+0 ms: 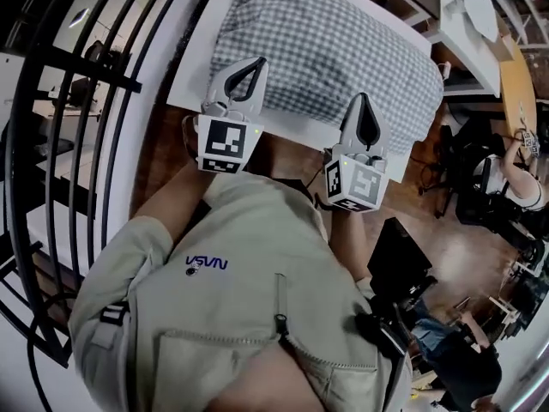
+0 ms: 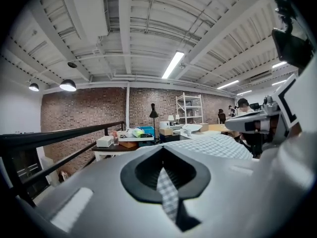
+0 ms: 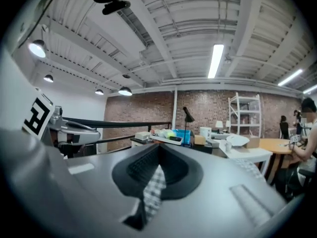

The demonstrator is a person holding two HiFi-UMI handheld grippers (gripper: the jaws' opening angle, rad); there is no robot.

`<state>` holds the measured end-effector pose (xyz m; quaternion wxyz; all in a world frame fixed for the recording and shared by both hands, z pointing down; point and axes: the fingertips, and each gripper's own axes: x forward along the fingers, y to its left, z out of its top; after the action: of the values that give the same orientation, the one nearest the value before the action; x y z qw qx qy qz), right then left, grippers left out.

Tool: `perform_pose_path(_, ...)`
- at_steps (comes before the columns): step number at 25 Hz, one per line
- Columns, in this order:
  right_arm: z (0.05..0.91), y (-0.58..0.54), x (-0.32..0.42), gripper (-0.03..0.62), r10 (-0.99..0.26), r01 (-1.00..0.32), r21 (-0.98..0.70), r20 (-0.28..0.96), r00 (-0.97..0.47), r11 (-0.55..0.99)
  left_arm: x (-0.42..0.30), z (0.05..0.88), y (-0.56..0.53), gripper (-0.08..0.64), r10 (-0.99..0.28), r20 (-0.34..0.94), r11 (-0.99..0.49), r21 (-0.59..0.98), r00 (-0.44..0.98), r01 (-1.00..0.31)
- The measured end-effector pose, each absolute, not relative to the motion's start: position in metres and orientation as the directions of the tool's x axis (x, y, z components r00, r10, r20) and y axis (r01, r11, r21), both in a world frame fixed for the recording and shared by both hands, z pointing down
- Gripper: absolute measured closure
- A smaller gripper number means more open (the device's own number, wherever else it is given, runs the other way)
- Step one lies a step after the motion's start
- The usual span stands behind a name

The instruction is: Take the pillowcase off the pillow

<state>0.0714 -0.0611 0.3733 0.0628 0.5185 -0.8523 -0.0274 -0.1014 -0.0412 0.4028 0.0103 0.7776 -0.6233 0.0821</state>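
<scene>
Pinching the near edge of the checked pillowcase [image 1: 334,50], which lies on the white table [image 1: 193,80] still covering its pillow (hidden inside), the left gripper [image 1: 256,63] and right gripper [image 1: 362,101] are both clenched on fabric, so stripping seems barely begun.

pillowcase [image 1: 330,50] on table [image 1: 196,58], railing [image 1: 86,69] left of table

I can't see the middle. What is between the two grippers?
In the head view, the near edge of the checked pillowcase runs between the left gripper and the right gripper, both shut on it, above the white table.
</scene>
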Motion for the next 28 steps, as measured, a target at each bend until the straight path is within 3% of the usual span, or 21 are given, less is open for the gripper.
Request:
perform_pose_path(5,0.383,-0.087,0.005,0.589,-0.817,-0.805,0.14,0.116,-0.565,0.577,-0.171,0.422,-0.062,0.555,-0.978,0.19,-0.101,-0.095,0.082,-0.99)
perform_pose_path(10,0.412,-0.106,-0.073,0.581,-0.721,-0.711,0.14,0.228,-0.654,0.689,-0.234,0.448,-0.067,0.555,-0.965,0.263,-0.01,-0.11,-0.02,-0.994)
perform_pose_path(14,0.463,-0.116,-0.122,0.449,-0.595,-0.612,0.104,0.407,-0.693,0.784,-0.251,0.473,-0.064,0.555,-0.944,0.319,0.057,-0.089,-0.083,-0.994)
perform_pose_path(18,0.521,-0.108,-0.157,0.377,-0.462,-0.5,0.115,0.596,-0.657,0.858,-0.259,0.492,-0.064,0.555,-0.923,0.371,0.081,-0.073,-0.103,-0.994)
perform_pose_path(21,0.561,-0.105,-0.162,0.377,-0.441,-0.429,0.214,0.711,-0.548,0.878,-0.265,0.501,-0.062,0.555,-0.914,0.393,0.085,-0.068,-0.105,-0.994)
perform_pose_path(22,0.568,-0.107,-0.161,0.412,-0.456,-0.413,0.255,0.726,-0.515,0.874,-0.266,0.503,-0.062,0.555,-0.912,0.399,0.082,-0.065,-0.101,-0.995)
perform_pose_path(24,0.57,-0.111,-0.155,0.584,-0.477,-0.401,0.298,0.731,-0.488,0.866,-0.266,0.508,-0.063,0.555,-0.908,0.41,0.069,-0.055,-0.085,-0.996)
perform_pose_path(28,0.553,-0.106,-0.146,0.586,-0.452,-0.425,0.235,0.713,-0.536,0.874,-0.262,0.525,-0.069,0.555,-0.896,0.441,0.034,-0.041,-0.049,-0.999)
